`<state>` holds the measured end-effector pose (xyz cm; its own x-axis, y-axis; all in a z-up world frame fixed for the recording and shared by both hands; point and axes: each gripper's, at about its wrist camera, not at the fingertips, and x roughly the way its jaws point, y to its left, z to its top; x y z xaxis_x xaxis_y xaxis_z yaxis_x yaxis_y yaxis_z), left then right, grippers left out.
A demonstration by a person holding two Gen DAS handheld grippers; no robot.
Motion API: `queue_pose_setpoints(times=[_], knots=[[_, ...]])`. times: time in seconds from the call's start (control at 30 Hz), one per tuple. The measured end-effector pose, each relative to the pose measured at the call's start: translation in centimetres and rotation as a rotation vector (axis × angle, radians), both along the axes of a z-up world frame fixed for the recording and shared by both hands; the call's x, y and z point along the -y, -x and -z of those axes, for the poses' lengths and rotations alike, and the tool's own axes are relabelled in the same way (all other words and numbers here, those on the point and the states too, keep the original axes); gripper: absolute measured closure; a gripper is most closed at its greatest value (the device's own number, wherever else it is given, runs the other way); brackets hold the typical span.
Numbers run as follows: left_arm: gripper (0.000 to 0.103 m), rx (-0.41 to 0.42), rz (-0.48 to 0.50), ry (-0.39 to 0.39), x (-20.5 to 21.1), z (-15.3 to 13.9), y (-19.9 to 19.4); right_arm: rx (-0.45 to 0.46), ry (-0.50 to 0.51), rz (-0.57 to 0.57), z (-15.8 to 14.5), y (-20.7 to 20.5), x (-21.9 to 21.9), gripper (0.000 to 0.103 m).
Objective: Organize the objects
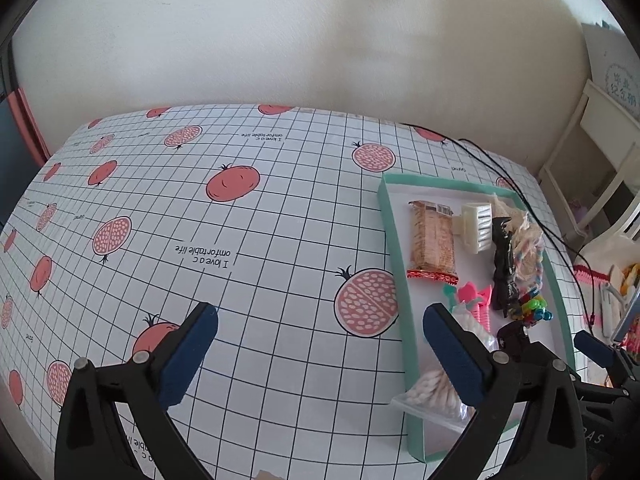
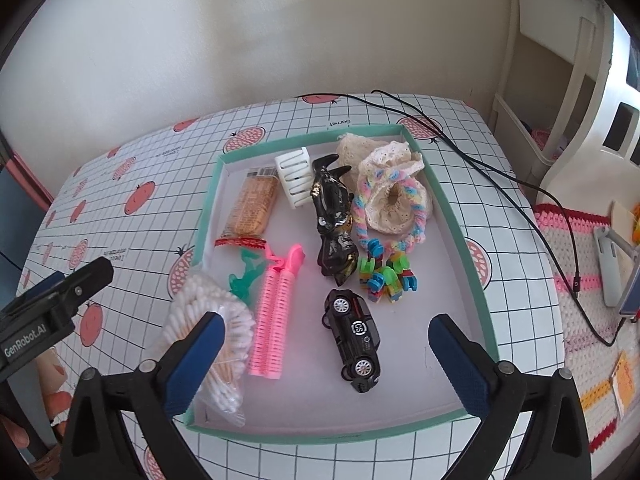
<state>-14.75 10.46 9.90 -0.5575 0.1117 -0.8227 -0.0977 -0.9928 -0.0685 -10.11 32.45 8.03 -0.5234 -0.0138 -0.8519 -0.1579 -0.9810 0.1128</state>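
The left gripper [image 1: 320, 344] hangs over the gridded tablecloth [image 1: 248, 216] with its blue-padded fingers [image 1: 192, 356] spread wide and nothing between them; its right-hand pad sits in front of the mint-rimmed tray [image 1: 390, 216], near the bag of cotton swabs [image 1: 430, 394], though contact cannot be judged; the right gripper [image 2: 326, 356] hovers above the near end of the same tray [image 2: 320, 434], fingers [image 2: 460, 360] likewise wide apart and empty; its left pad overlaps the bag of cotton swabs [image 2: 208, 320] in view, touching or not I cannot tell; between the pads lie a black toy car [image 2: 354, 338] and a pink hair roller [image 2: 276, 312]; further in sit a black figurine [image 2: 334, 216], a snack bar [image 2: 252, 204], a white clip [image 2: 294, 176], a pastel scrunchie [image 2: 394, 208] and coloured bricks [image 2: 386, 276]
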Motion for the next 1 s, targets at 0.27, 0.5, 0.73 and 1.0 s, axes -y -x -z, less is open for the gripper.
queue_pose_setpoints(times=[0.27, 0.5, 0.73, 1.0], knots=[[0.001, -0.058, 0.019, -0.022, 1.7, -1.1, -2.6, -0.04, 0.012, 0.005, -1.9, -1.7, 1.7, 0.0], [0.001, -0.103, 0.018, 0.011, 3.2, -1.5, -5.0, -0.066, 0.008, 0.024, -3.0, -4.0, 3.1, 0.0], [0.001, -0.151, 0.017, 0.046, 4.8, -1.3, -7.8, -0.105, 0.006, 0.036, -3.5, -6.7, 4.7, 0.0], [0.001, -0.169, 0.018, 0.055, 6.2, -0.3, -10.9, -0.139, -0.016, 0.017, -2.6, -9.3, 6.4, 0.0]])
